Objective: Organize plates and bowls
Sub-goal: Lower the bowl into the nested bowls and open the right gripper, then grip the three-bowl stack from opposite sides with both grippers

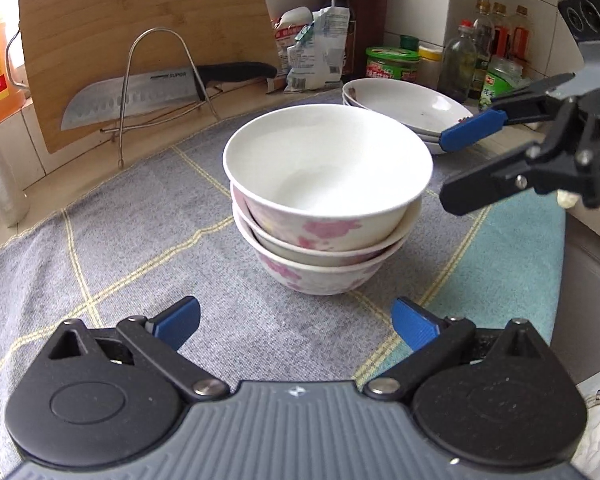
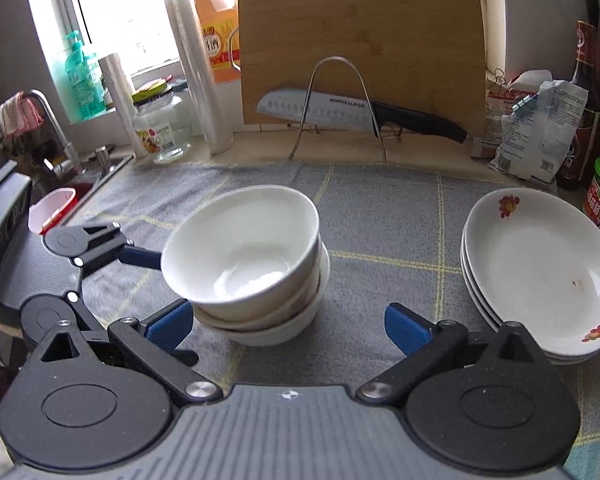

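A stack of three white bowls with pink flowers (image 1: 326,200) stands on the grey checked cloth (image 1: 140,248); it also shows in the right wrist view (image 2: 252,264), with the top bowl tilted. A stack of white plates (image 1: 404,106) sits behind it to the right and shows at the right in the right wrist view (image 2: 540,272). My left gripper (image 1: 296,322) is open and empty, just in front of the bowls. My right gripper (image 2: 288,326) is open and empty beside the bowls; in the left wrist view (image 1: 456,164) it hovers right of the stack.
A wooden cutting board (image 2: 360,40) leans at the back with a knife (image 2: 352,114) on a wire rack. Bottles and jars (image 1: 472,60) and bags (image 2: 536,128) line the back right. A sink and faucet (image 2: 48,128), a glass jar (image 2: 164,128) and an orange jug (image 2: 216,32) are at the left.
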Demonstrator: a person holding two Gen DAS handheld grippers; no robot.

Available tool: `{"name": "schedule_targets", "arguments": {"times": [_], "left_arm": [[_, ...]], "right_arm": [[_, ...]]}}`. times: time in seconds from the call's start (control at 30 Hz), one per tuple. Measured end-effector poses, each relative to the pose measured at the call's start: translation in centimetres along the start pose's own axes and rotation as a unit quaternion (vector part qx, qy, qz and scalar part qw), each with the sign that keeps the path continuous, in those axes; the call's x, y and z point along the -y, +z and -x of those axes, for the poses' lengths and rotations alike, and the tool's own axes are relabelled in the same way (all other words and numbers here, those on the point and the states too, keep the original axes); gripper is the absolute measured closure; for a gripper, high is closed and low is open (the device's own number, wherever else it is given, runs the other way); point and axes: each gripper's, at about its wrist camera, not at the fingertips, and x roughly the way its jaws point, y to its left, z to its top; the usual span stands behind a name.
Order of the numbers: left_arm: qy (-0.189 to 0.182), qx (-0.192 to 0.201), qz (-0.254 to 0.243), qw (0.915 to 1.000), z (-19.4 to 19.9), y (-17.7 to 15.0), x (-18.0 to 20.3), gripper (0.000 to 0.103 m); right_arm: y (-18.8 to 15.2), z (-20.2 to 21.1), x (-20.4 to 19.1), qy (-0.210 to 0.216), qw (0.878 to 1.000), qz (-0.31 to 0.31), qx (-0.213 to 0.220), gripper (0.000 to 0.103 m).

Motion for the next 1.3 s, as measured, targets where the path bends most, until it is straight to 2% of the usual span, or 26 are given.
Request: {"name": "schedule_targets", "arguments": {"times": [0.2, 0.33, 0.47, 0.67, 0.97, 1.3], "left_arm": [[0.009, -0.03, 0.016, 0.9994, -1.4, -0.1, 0.5, 0.002], [0.001, -0.05, 0.005, 0.9987, -2.3, -0.5, 1.0, 0.001], [-0.002, -0.049, -0.01, 0.9988, -2.4, -0.5, 1.3, 0.001], [-0.012, -0.04, -0.023, 0.9988, -2.3, -0.7, 1.1, 0.0], [-0.028, 0.002, -0.039, 0.9989, -1.8, -1.8, 0.8, 0.0], [-0.055, 0.026, -0.063, 0.9962, -2.2, -1.8, 0.3, 0.0]], "right_arm": [[-2.0, -2.4, 1.3, -0.017, 0.999, 0.016, -0.04, 0.0], [-3.0, -3.9, 1.4, -0.032, 0.997, 0.029, -0.06, 0.0], [-3.5, -4.6, 1.2, -0.036, 0.996, 0.036, -0.07, 0.0], [-3.8, -5.1, 0.2, -0.054, 0.992, 0.079, -0.077, 0.0], [-4.0, -5.0, 0.2, -0.058, 0.994, 0.067, -0.063, 0.0], [-4.3, -4.9, -0.1, -0.074, 0.995, 0.052, -0.05, 0.0]]}}
